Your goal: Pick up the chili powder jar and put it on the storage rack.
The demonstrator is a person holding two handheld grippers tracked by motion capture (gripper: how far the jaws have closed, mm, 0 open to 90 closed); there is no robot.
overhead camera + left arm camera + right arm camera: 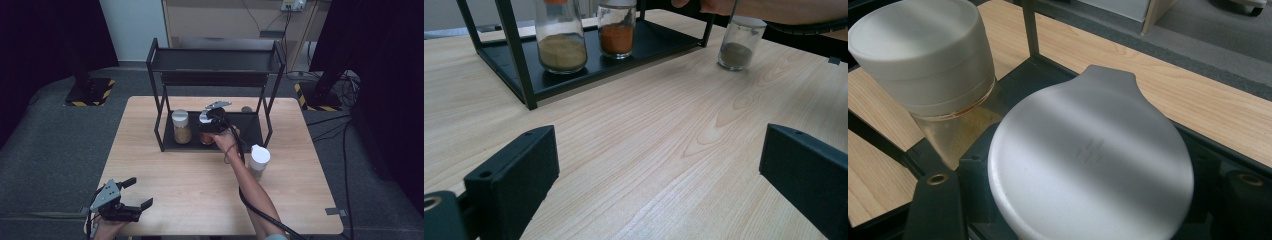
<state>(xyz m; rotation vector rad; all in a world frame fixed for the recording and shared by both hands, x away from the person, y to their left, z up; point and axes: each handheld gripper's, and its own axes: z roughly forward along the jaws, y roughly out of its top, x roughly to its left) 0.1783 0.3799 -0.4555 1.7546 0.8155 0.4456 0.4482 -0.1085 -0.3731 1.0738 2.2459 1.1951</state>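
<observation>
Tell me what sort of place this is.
Probably a lab or recording studio, not a kitchen: black curtains at the sides, hazard-striped stand bases on grey carpet, and loose cables beside the wooden table.

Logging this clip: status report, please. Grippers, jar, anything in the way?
Left gripper open, idle at table's near edge. Right gripper closed around orange spice jar on rack's lower shelf. Tan spice jar close beside it.
</observation>
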